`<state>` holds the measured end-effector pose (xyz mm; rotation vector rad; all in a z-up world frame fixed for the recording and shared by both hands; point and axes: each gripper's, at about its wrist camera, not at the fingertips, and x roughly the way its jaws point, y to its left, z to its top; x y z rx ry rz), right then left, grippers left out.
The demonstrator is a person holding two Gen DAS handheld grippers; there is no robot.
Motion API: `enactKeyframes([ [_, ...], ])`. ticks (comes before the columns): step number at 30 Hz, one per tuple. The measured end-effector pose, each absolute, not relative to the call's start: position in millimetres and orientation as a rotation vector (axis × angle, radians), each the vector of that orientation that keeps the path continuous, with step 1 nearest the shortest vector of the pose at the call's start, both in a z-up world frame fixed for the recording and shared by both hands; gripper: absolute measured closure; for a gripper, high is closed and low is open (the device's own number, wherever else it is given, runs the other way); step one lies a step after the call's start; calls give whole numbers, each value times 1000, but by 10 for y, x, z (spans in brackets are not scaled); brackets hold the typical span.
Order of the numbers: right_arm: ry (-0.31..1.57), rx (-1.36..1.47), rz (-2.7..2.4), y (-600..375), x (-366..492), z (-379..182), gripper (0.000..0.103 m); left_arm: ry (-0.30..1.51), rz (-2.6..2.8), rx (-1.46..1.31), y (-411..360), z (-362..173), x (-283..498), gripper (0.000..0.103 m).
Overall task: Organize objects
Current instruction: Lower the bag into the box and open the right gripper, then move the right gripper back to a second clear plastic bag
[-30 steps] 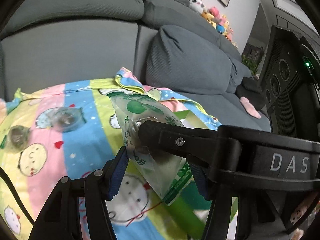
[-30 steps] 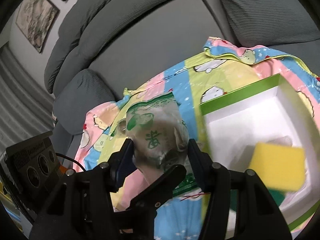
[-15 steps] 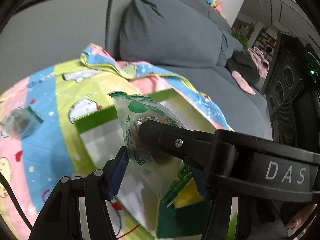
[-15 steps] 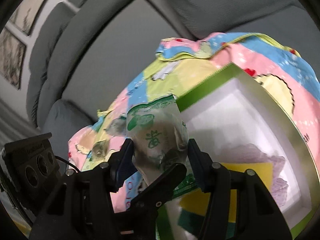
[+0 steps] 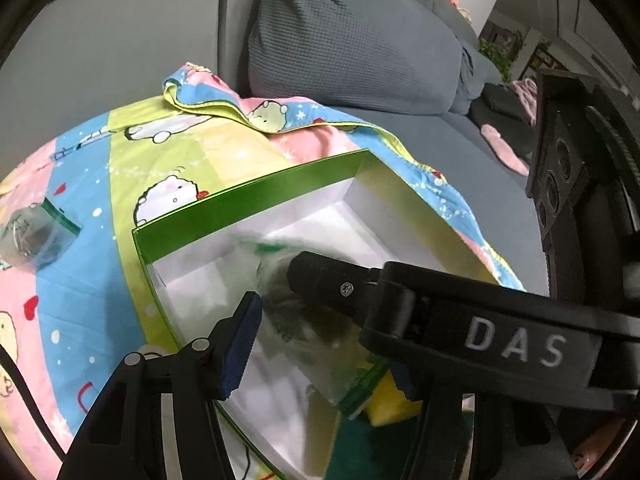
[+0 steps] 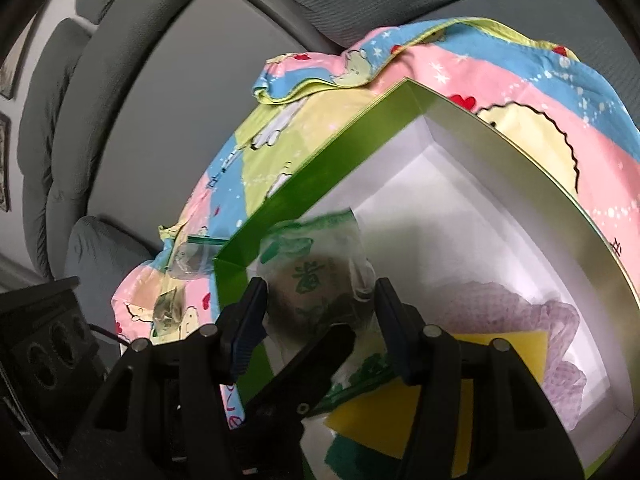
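Observation:
A clear plastic bag with green print (image 5: 308,332) (image 6: 320,276) hangs between both grippers over the open green box (image 5: 248,204) (image 6: 320,172) with a white inside. My left gripper (image 5: 324,340) has its jaws spread apart around the bag. My right gripper (image 6: 320,312) also has its jaws wide at the bag's sides. In each view the other gripper's finger (image 5: 340,288) (image 6: 320,356) crosses the bag. The bag looks blurred. A yellow-and-green sponge (image 6: 504,364) (image 5: 388,404) and a purple cloth (image 6: 556,340) lie inside the box.
The box sits on a pastel cartoon blanket (image 5: 100,184) (image 6: 532,92) spread on a grey sofa (image 5: 360,48). Further small clear bags (image 5: 36,232) (image 6: 192,260) (image 6: 168,308) lie on the blanket left of the box. A black device (image 5: 568,168) stands at the right.
Both grippers carried the bag from over the blanket to over the box, then lower into it. The left jaws have spread and the bag has sagged and blurred.

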<state>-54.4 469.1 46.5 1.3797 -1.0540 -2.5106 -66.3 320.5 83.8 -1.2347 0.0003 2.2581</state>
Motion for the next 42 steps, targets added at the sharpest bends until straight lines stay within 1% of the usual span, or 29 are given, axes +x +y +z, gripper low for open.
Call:
enactKeyframes([
  [7, -1097, 1374, -2509, 4758, -515, 417, 47, -19, 2270, -1241, 3159, 894, -600, 43],
  [12, -1168, 1356, -2511, 4835, -483, 381, 47, -43, 2310, -1233, 3025, 1028, -491, 43],
  [13, -1183, 1349, -2513, 4847, -469, 382, 44, -43, 2312, -1234, 2995, 1059, -461, 43],
  [15, -1203, 1324, -2550, 4868, -431, 410, 42, -43, 2331, -1223, 2934, 1132, -380, 43],
  [17, -1229, 1263, -2668, 4905, -349, 483, 33, -38, 2365, -1194, 2858, 1221, -268, 43],
  [18, -1236, 1232, -2708, 4911, -318, 516, 26, -34, 2379, -1181, 2811, 1274, -202, 43],
  [19, -1243, 1201, -2730, 4914, -291, 542, 24, -29, 2386, -1176, 2786, 1304, -170, 43],
  [23, -1286, 1100, -2698, 4891, -231, 592, 22, 11, 2439, -1124, 2541, 1538, 77, 39],
  [24, -1287, 1086, -2701, 4866, -226, 603, 15, 18, 2455, -1110, 2465, 1596, 126, 38],
  [25, -1282, 1070, -2707, 4838, -217, 617, 13, 21, 2465, -1103, 2411, 1632, 156, 38],
  [28, -1241, 1044, -2734, 4727, -209, 672, 13, 33, 2500, -1096, 2145, 1770, 247, 36],
  [33, -1128, 991, -2795, 4527, -163, 762, 13, -43, 2691, -1001, 1455, 1888, 368, 21],
  [35, -1076, 939, -2838, 4438, -115, 827, 13, -115, 2750, -976, 1159, 1833, 383, 20],
  [38, -1018, 834, -2888, 4297, 28, 928, 8, -198, 2852, -1027, 682, 1685, 363, 20],
  [42, -872, 758, -2920, 4072, 293, 1015, 6, -182, 3118, -1123, 215, 1520, 328, 20],
])
